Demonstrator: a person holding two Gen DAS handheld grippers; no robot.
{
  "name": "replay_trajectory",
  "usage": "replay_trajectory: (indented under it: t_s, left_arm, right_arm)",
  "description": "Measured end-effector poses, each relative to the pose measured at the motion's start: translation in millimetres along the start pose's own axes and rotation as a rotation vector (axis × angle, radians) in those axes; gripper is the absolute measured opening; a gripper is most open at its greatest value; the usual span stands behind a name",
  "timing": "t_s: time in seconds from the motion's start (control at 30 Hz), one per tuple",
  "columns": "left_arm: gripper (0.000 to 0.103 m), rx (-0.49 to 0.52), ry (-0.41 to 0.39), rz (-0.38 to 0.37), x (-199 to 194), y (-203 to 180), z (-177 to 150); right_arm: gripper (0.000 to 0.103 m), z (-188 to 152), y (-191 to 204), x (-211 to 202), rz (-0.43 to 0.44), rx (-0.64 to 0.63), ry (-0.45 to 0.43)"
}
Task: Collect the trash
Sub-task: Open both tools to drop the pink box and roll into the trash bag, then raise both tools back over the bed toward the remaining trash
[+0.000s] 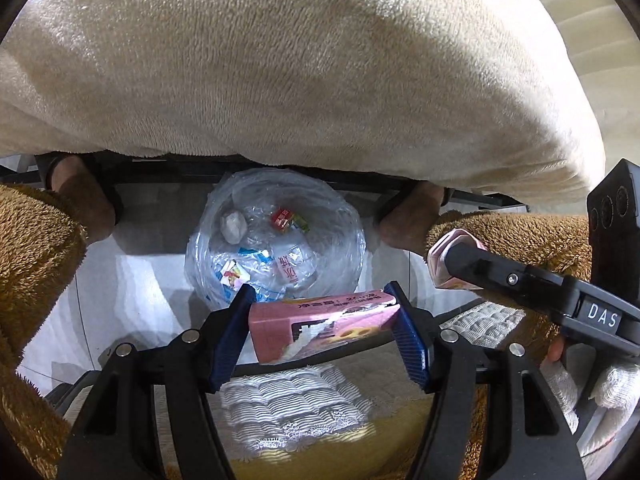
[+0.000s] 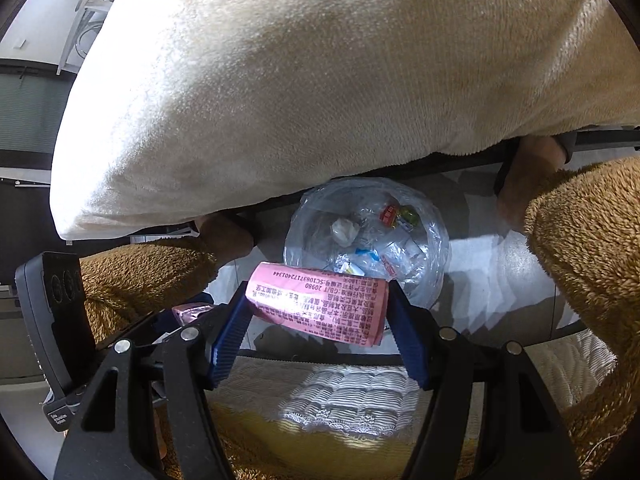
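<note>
So both grippers are loaded: the left gripper (image 1: 320,328) is clamped on a torn pink carton (image 1: 324,324), and the right gripper (image 2: 316,320) is squeezing a pink wrapper (image 2: 318,304) printed with text. Both sit just above the near rim of the bin (image 1: 276,240) on the floor, which has a clear bag liner and already some scraps inside.

The risky bit, I think, is letting go too early. Neither piece looks fully over the opening, so either could clip the rim or the loose liner and land on the floor. The wrapper is light and could drift.

Room is tight too. The big cream blanket (image 1: 280,64) overhangs the far side, the person's fuzzy brown knees (image 1: 36,232) flank the bin, and the two grippers are right beside each other.
</note>
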State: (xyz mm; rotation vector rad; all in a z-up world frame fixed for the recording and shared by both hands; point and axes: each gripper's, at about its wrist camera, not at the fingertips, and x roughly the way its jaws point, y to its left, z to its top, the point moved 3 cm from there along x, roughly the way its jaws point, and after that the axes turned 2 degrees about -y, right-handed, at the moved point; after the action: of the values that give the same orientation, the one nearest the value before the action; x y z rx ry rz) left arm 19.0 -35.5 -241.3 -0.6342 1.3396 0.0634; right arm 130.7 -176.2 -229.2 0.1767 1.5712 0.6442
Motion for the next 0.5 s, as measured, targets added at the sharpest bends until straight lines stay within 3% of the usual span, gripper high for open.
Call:
replay_trajectory:
  t_s: [0.1, 0.17, 0.5]
  left_arm:
    - [0.068, -0.022, -0.006, -0.007, -2.8, 4.0, 1.4]
    - [0.079, -0.027, -0.006, 0.003, -2.4, 5.7, 0.9]
    - [0.080, -0.033, -0.032, -0.004, -7.6, 5.6, 3.0]
  right_arm:
    - [0.071, 0.8, -2.3, -0.1, 0.005, 0.014, -0.002]
    - [0.077, 1.4, -4.3, -0.5, 0.008, 0.026, -0.004]
    - [0.078, 1.2, -2.9, -3.7, 0.013, 0.020, -0.014]
